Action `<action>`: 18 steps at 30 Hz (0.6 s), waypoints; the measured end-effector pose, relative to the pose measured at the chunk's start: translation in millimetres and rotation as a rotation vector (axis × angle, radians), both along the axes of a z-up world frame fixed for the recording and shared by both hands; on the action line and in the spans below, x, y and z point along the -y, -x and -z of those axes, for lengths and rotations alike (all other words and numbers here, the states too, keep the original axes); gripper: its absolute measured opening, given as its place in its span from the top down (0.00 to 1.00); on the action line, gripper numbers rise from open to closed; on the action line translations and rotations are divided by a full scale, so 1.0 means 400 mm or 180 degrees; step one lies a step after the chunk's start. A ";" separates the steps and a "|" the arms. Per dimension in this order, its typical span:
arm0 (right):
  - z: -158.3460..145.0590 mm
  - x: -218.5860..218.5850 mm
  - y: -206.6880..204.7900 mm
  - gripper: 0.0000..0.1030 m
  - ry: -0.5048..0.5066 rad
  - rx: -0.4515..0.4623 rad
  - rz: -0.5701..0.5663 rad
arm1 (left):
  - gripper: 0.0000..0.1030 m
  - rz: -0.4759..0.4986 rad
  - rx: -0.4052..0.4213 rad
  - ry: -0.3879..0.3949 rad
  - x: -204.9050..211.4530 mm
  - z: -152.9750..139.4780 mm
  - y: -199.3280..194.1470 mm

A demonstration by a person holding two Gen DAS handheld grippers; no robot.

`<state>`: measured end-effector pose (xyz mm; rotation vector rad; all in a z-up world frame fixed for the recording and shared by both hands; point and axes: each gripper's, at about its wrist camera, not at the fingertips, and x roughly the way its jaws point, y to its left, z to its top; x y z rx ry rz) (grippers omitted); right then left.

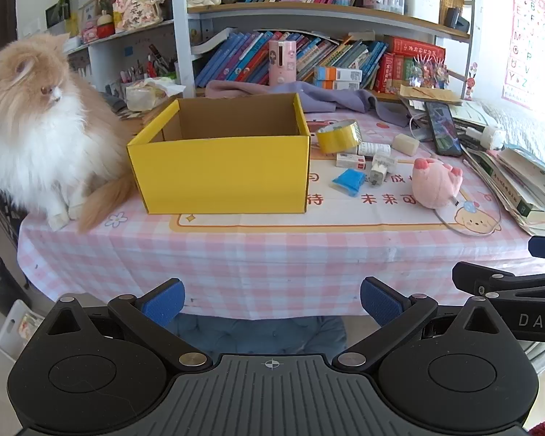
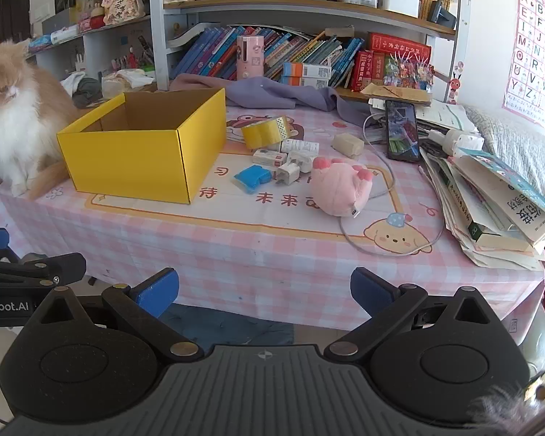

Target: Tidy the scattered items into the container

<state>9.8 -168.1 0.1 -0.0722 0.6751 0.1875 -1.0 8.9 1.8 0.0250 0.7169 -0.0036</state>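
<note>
An open yellow box (image 1: 221,174) (image 2: 134,160) stands on the pink checked table; no contents show inside. To its right lie a yellow tape roll (image 1: 339,136) (image 2: 267,132), a blue packet (image 1: 348,181) (image 2: 252,178), a white charger (image 1: 379,170) (image 2: 289,172), small white boxes (image 1: 350,161) (image 2: 270,157), a beige block (image 1: 406,144) (image 2: 348,144) and a pink plush paw (image 1: 436,181) (image 2: 341,187). My left gripper (image 1: 272,301) and right gripper (image 2: 265,292) are both open and empty, held before the table's front edge.
A fluffy orange-white cat (image 1: 36,127) (image 2: 11,116) sits on the table left of the box. A phone (image 2: 402,130), a cable (image 2: 385,239), stacked books (image 2: 490,200) and a purple cloth (image 2: 272,92) crowd the right and back. Bookshelves stand behind.
</note>
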 end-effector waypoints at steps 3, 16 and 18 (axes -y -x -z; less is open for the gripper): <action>-0.001 -0.006 0.000 0.01 0.0004 0.0000 -0.0006 | 0.00 0.0002 0.0002 0.0009 -0.006 0.001 0.000; 0.002 -0.006 -0.006 0.01 -0.0010 -0.0076 0.0055 | 0.00 0.0013 -0.0049 0.0005 -0.010 0.008 -0.004; 0.003 -0.003 -0.006 0.01 -0.0019 -0.0085 0.0070 | 0.00 0.0019 -0.0058 0.0008 -0.009 0.009 -0.005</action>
